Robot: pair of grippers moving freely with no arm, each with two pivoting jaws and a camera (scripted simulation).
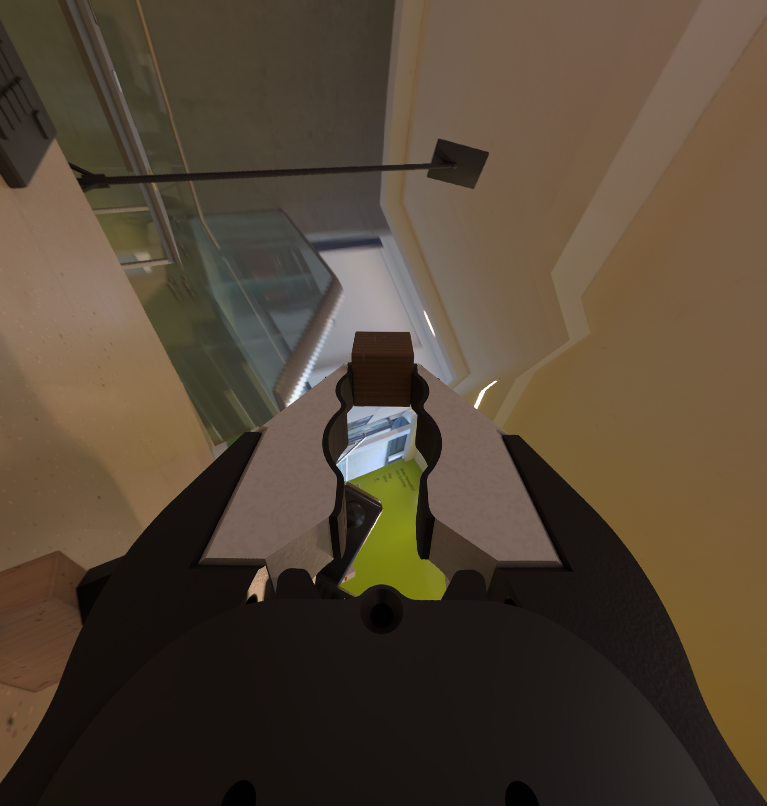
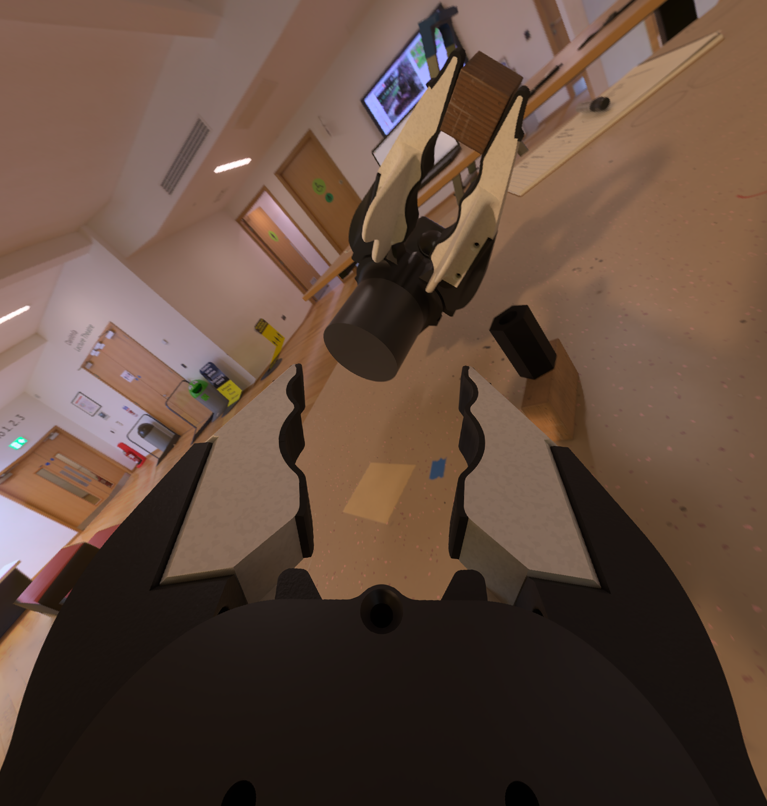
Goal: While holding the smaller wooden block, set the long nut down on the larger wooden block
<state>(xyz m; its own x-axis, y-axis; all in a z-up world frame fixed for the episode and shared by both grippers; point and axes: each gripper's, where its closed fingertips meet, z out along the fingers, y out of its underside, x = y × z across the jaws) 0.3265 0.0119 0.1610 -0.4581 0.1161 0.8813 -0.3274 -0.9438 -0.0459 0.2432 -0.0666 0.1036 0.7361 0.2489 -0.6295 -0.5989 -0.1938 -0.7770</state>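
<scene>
My left gripper is shut on the smaller wooden block, a dark brown cube held at the fingertips and pointed up at the ceiling. The right wrist view shows that same gripper lifted above the table with the block in it. My right gripper is open and empty. Beyond its right finger the long nut, a black hexagonal tube, rests on the larger wooden block, which lies on the table. The larger block's corner shows low at the left in the left wrist view.
The tan speckled table carries a yellow paper square and a small blue scrap between my right fingers. A pale board with a small dark object lies farther off.
</scene>
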